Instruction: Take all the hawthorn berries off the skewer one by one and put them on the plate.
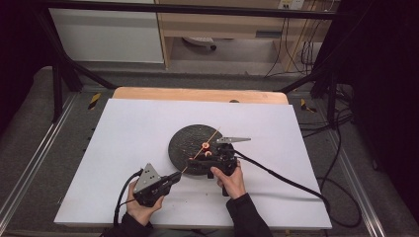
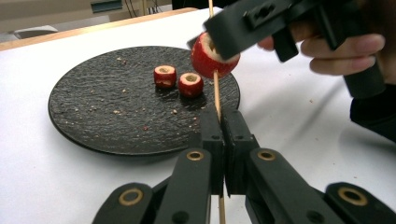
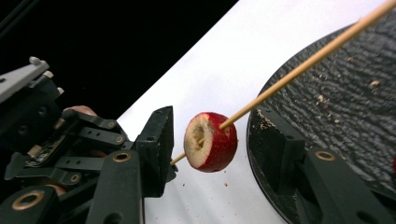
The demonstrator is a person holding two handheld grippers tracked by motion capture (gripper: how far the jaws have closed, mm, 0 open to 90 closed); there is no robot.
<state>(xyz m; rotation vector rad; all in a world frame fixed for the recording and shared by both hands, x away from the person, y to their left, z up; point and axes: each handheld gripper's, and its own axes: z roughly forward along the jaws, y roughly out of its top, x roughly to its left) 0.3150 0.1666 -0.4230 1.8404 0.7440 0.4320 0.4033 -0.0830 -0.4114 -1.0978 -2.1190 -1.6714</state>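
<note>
Skewer (image 2: 216,88), thin wooden stick, one item: held low on its shaft by the left tool (image 2: 220,122), whose jaws are clenched tight on it, and slanting up and away over the near rim of the plate (image 2: 93,107). Left hand (image 1: 141,210): at the near edge of the tabletop (image 1: 128,123), left of centre, wrapped around the tool's body with the tool aimed toward the plate. Right hand (image 1: 232,180): just right of the left one, near the plate's front rim, fingers curled around the right tool (image 3: 219,140), which reaches in across the skewer. Red fruit piece (image 3: 210,141), cored and round, one item: threaded on the skewer a little above the left tool's grip and hanging between the right tool's two jaws. Right tool: released, with a gap visible on either side of the fruit, neither pad pressing it. Two further cored red pieces (image 2: 178,80): lying side by side on the plate, just beyond the skewered one. Plate: dark, round, crumb-flecked, near the middle of the white tabletop, slightly toward its right edge.
</note>
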